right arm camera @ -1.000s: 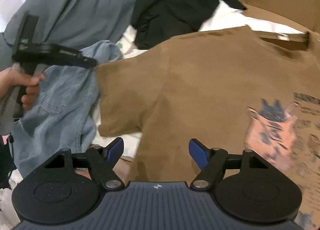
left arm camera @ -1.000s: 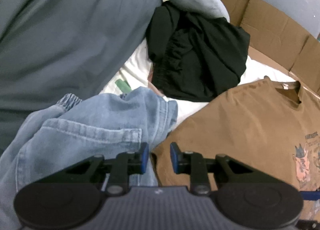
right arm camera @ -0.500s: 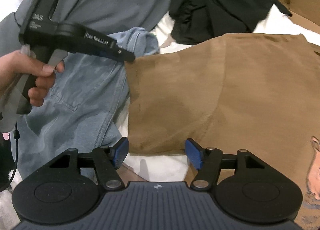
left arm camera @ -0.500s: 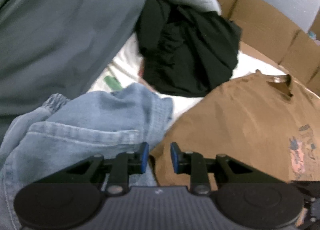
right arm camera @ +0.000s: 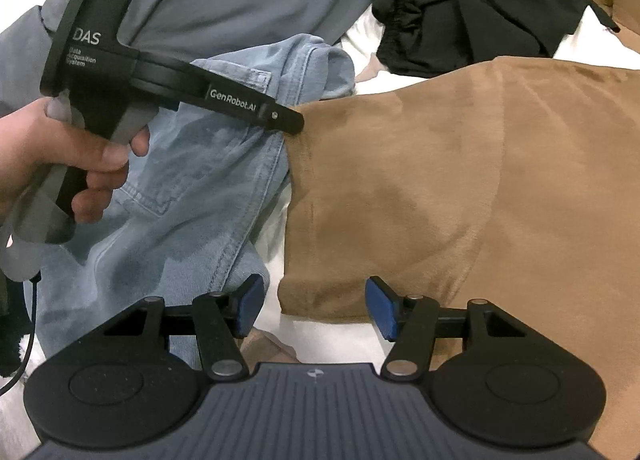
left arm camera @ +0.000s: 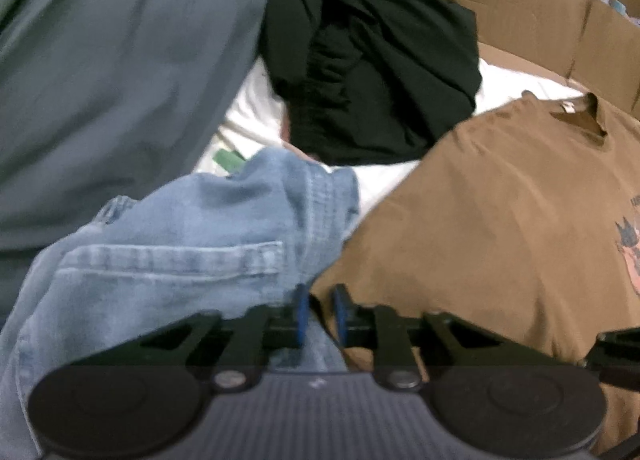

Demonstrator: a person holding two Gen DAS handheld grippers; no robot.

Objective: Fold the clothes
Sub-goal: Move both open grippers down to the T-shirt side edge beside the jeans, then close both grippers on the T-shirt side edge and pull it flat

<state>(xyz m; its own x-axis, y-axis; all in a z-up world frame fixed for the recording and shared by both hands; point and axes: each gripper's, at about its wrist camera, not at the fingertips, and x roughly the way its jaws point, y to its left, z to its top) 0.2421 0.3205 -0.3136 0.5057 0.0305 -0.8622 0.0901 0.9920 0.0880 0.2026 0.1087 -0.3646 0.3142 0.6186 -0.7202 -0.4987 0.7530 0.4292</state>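
A white sheet (right arm camera: 276, 219) covers the work surface, with brown cardboard (left arm camera: 520, 7) standing along its far edge. The largest garment in view is a grey-blue one (left arm camera: 112, 71), spread across the far left. Next comes the brown T-shirt (right arm camera: 460, 187), the piece being folded: it lies flat on the sheet at the right, neck opening (left arm camera: 580, 115) toward the cardboard, a printed picture (left arm camera: 628, 248) on its chest, and one short sleeve stretched out toward the left. Light blue jeans (right arm camera: 180, 195) lie crumpled just beside that sleeve, touching its edge. A black garment (left arm camera: 380, 71) is bunched beyond them, between the grey-blue piece and the T-shirt's shoulder.

The left gripper (left arm camera: 319, 314), held in a person's hand (right arm camera: 60, 163), meets the far corner of the sleeve hem; its jaws are closing and stand almost together, with a pinch of the brown cloth between the blue pads. The right gripper (right arm camera: 314, 306) sits at the near corner of the same hem. Its jaws are closing but stand well apart, the hem edge between them and the pads (right arm camera: 250, 302) not yet pressing on it.
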